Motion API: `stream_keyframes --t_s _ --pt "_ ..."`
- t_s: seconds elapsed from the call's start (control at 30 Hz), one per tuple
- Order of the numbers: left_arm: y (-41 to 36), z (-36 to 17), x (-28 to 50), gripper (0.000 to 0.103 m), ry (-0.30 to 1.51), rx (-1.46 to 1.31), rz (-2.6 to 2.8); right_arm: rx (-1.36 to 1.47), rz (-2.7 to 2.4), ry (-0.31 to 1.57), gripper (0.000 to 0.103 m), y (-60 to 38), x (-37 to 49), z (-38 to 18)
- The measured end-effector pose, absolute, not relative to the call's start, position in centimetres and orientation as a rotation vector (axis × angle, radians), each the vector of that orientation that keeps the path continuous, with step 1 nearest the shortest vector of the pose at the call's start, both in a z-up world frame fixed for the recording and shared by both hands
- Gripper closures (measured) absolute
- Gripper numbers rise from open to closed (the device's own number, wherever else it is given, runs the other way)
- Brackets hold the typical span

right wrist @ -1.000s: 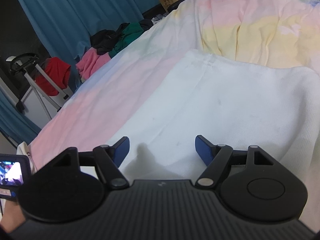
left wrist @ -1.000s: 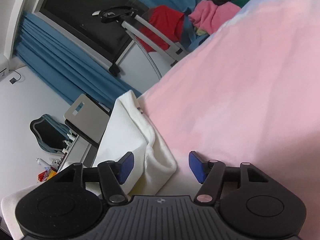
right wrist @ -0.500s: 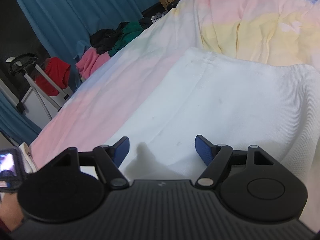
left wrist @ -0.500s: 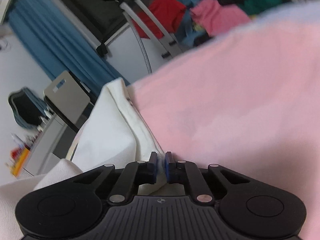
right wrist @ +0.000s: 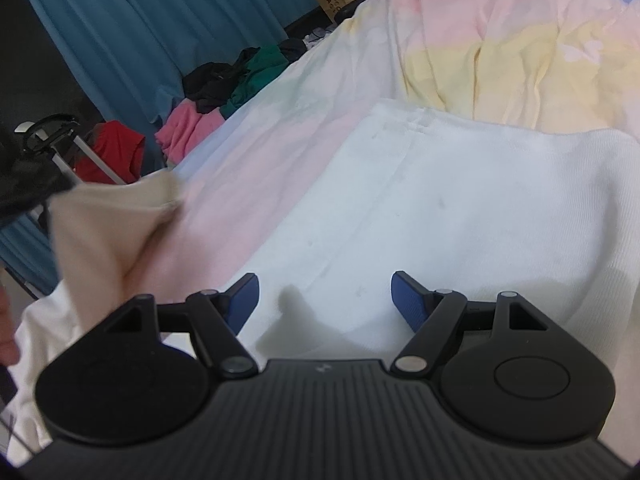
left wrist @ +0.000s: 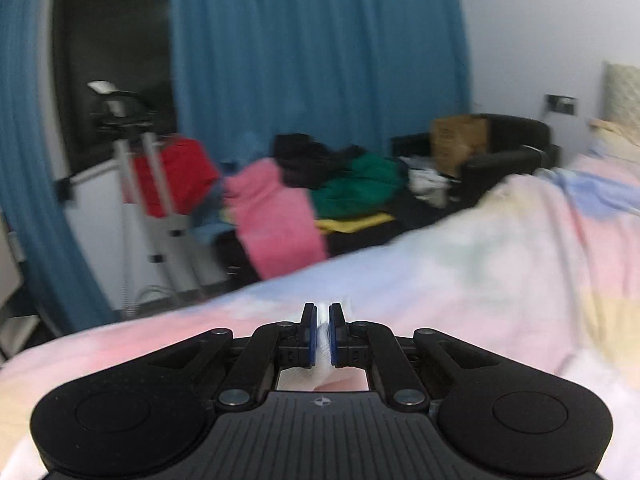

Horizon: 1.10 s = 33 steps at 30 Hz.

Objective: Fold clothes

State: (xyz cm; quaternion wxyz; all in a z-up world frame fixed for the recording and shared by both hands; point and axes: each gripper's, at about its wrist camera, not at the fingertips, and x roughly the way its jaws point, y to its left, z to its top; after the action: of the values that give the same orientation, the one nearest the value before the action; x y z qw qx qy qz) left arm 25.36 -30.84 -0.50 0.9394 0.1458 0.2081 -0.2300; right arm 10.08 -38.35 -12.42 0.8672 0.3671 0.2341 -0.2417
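The left gripper (left wrist: 323,334) has its blue pads clamped tight on a fold of white cloth, which shows as a thin strip between them and bunches under the jaws. This view is blurred. Beyond the pads lies a bed cover (left wrist: 500,272) in pale pink, blue and yellow patches. Past the edge of the bed sits a heap of clothes (left wrist: 316,184), pink, green, black and yellow, with a red garment (left wrist: 176,172) hanging on a metal rack to its left and tall blue curtains (left wrist: 316,48) behind.

The right gripper (right wrist: 325,300) hovers with its jaws spread wide and nothing between them, just above a white garment (right wrist: 440,216) spread flat on the same bed cover (right wrist: 500,52). The garment fills the lower right of this view and carries a few small grey marks. At the left edge of this view, one part of the white garment is lifted off the bed into a raised, creased peak (right wrist: 108,224), and its top runs up to a dark shape at the picture's edge, blurred beyond telling.
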Motion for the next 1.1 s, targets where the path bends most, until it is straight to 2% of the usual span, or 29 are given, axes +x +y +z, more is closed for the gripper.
stream_keyframes --t_s 0.03,0.1,0.13,0.17,0.23,0.27,0.37,0.43,0.57,0.7,0.9,1.1 --pt "-31.3 -0.9 25.2 0.097 0.434 0.299 -0.485 0.769 -0.497 0.486 0.027 -38.3 10.1 -12.4" --pt "-31.5 -1.8 24.8 0.089 0.464 0.293 -0.534 0.777 -0.466 0.480 0.026 -38.3 10.2 -12.5" --pt "-31.3 -2.1 24.5 0.081 0.482 0.292 -0.552 0.780 -0.447 0.478 0.026 -38.2 10.3 -12.6" --pt "-30.7 -2.3 24.2 0.067 0.497 0.289 -0.564 0.783 -0.429 0.475 0.027 -38.1 10.4 -12.6" --pt "-28.3 -1.8 22.9 0.055 0.514 0.275 -0.563 0.789 -0.393 0.467 0.026 -37.8 10.6 -12.7" --pt "-26.7 -1.4 22.2 0.052 0.521 0.264 -0.561 0.796 -0.375 0.463 0.026 -37.7 10.6 -12.7" --pt "-19.3 0.1 19.1 0.030 0.517 0.206 -0.519 0.832 -0.309 0.435 0.026 -37.4 10.6 -12.6" --pt "-13.9 1.0 16.6 0.025 0.508 0.168 -0.462 0.883 -0.236 0.416 0.026 -37.3 10.6 -12.7" --pt "-4.1 0.8 10.3 0.024 0.554 0.074 -0.289 0.947 -0.124 0.415 0.027 -36.6 10.6 -12.9" --pt "2.5 -0.1 8.3 0.023 0.565 -0.049 -0.181 0.948 -0.040 0.428 0.028 -35.1 10.9 -12.5" --pt "5.8 -1.5 9.2 0.023 0.561 -0.118 -0.156 0.918 0.006 0.496 0.027 -32.7 13.6 -11.3" --pt "7.7 -5.7 13.3 0.023 0.610 -0.205 -0.136 0.933 -0.097 0.552 0.027 -31.5 21.5 -12.7"
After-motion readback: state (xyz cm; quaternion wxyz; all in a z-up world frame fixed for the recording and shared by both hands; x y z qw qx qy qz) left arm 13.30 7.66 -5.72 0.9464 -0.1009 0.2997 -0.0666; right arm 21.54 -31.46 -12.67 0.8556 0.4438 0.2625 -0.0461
